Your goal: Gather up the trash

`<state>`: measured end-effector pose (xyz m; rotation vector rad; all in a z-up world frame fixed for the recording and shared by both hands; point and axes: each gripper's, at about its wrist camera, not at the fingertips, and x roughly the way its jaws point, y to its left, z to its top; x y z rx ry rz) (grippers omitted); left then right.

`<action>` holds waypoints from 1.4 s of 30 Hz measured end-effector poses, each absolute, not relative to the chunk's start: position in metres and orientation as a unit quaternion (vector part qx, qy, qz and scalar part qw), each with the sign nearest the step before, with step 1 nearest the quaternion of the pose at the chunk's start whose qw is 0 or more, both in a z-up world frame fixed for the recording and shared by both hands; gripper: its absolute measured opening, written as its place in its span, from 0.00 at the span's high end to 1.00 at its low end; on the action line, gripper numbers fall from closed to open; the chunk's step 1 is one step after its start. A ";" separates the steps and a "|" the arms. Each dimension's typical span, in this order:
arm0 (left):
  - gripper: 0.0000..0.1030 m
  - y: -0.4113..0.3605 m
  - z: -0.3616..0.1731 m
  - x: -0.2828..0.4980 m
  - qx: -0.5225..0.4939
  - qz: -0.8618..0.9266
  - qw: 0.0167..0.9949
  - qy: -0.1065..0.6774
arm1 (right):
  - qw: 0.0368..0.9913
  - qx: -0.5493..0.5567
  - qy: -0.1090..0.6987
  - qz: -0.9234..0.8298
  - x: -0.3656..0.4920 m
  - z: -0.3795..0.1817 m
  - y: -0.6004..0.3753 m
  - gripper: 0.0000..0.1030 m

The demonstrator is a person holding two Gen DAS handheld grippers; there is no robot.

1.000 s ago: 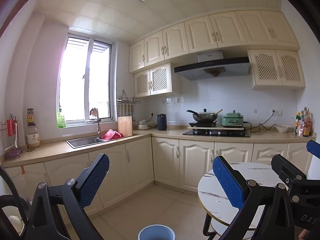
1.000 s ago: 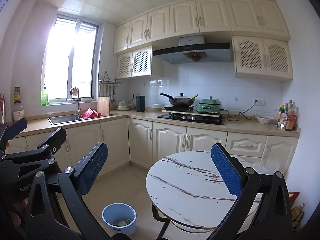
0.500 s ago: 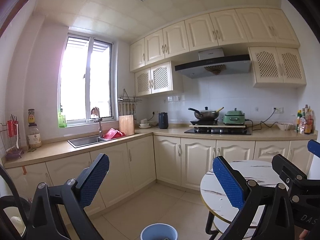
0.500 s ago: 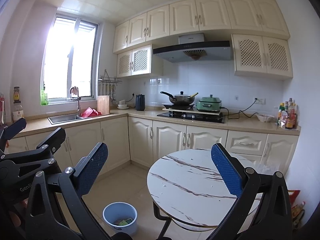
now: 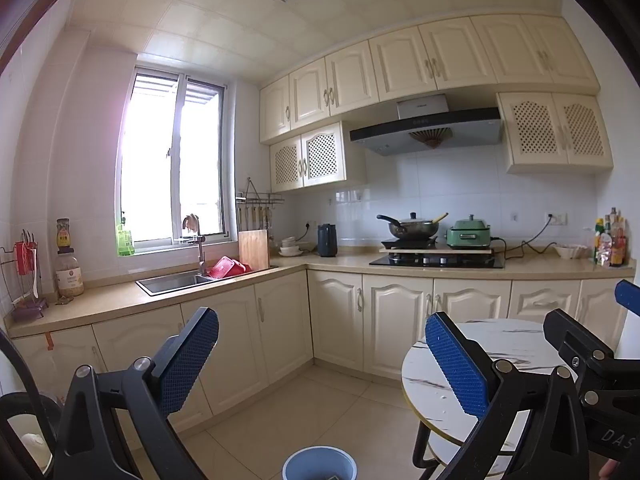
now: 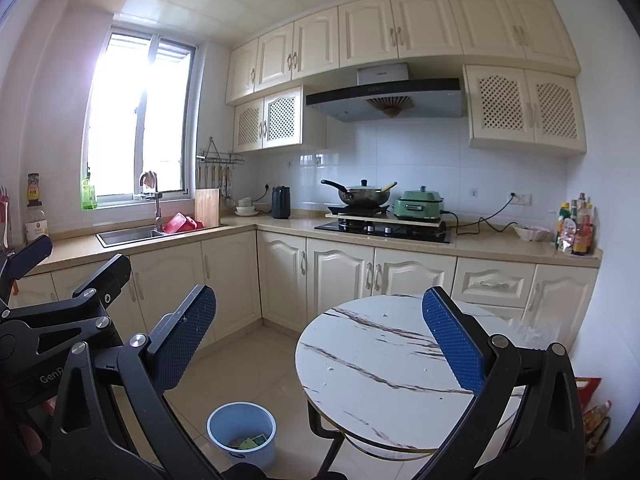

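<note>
Trash (image 6: 247,443) lies in the blue bin (image 6: 241,432) at 7 o'clock of the round table (image 6: 384,368). Both the left gripper (image 5: 320,354) and right gripper (image 6: 318,332) gape wide, holding nothing.

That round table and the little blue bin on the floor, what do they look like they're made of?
Round table: a glossy white top with brown veins, so marble or a marble-look laminate; the thin gold edge and black legs look like metal.
Blue bin: smooth, matte and evenly coloured, so probably moulded plastic. Coloured scraps lie inside it.
</note>
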<state>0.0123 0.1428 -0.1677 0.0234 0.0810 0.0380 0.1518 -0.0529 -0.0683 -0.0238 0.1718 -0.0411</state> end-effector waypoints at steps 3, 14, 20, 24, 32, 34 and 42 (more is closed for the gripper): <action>0.01 0.145 -0.170 0.013 0.012 0.019 0.999 0.040 | 0.996 -0.012 0.086 -0.020 0.152 -0.068 -0.053 0.00; 0.01 0.156 -0.162 0.021 0.012 0.015 0.999 0.042 | 0.996 -0.011 0.089 -0.020 0.154 -0.070 -0.053 0.00; 0.01 0.163 -0.159 0.025 0.012 0.015 0.999 0.043 | 0.996 -0.011 0.091 -0.021 0.154 -0.072 -0.052 0.00; 0.01 0.168 -0.160 0.027 0.012 0.014 0.999 0.043 | 0.996 -0.012 0.092 -0.021 0.154 -0.072 -0.052 0.00; 0.01 0.176 -0.155 0.033 0.013 0.013 0.999 0.044 | 0.995 -0.012 0.093 -0.021 0.154 -0.073 -0.053 0.00; 0.01 0.181 -0.154 0.036 0.014 0.012 0.999 0.044 | 0.995 -0.011 0.093 -0.020 0.154 -0.073 -0.054 0.00; 0.01 0.184 -0.155 0.038 0.014 0.011 0.999 0.044 | 0.995 -0.011 0.094 -0.020 0.155 -0.072 -0.055 0.00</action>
